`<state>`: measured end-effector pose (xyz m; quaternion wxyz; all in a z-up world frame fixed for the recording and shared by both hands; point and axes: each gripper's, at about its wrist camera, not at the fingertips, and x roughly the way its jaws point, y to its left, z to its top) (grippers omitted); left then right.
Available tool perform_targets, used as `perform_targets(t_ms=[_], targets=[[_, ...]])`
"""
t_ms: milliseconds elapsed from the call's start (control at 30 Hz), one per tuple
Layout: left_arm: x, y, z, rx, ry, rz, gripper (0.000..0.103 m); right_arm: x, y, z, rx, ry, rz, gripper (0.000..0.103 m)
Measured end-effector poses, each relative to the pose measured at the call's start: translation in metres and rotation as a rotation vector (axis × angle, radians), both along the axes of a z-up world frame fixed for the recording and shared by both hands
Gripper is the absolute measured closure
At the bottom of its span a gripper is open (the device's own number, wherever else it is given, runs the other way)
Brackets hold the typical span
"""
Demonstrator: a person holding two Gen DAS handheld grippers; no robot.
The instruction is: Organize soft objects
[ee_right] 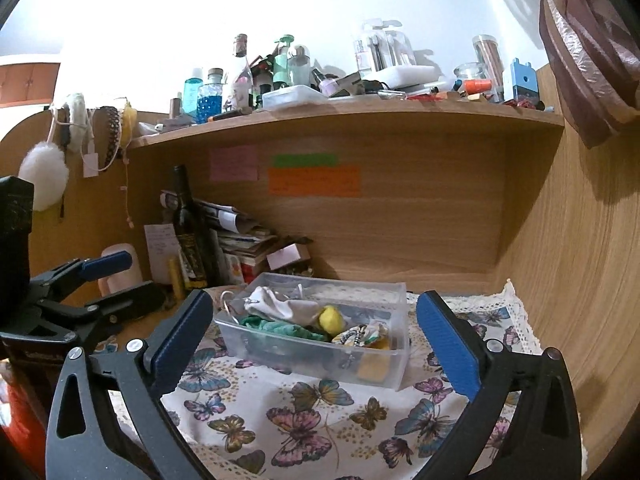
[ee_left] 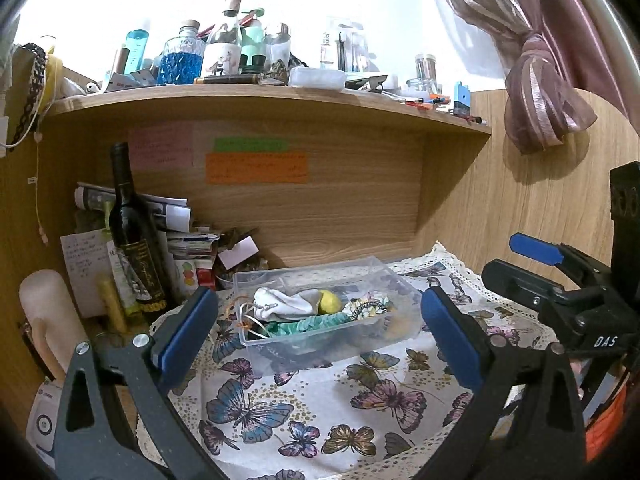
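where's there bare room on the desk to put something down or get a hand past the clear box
The butterfly cloth lies bare in front of the clear box, between it and both open tongs. Another bare strip lies right of the box, up to the lace edge and side panel. The left is crowded: wine bottle, stacked papers and white cylinder.
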<state>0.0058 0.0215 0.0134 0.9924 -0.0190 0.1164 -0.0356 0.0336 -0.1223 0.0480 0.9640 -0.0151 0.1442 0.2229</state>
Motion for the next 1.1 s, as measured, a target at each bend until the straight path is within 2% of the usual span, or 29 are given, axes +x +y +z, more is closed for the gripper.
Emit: perform_targets(t_ms=[1100], targets=[[0.013,-0.001,0.0,-0.01,0.012,-0.017,0.0,0.005,-0.007,-0.003,0.015,0.014,-0.001,0.0]])
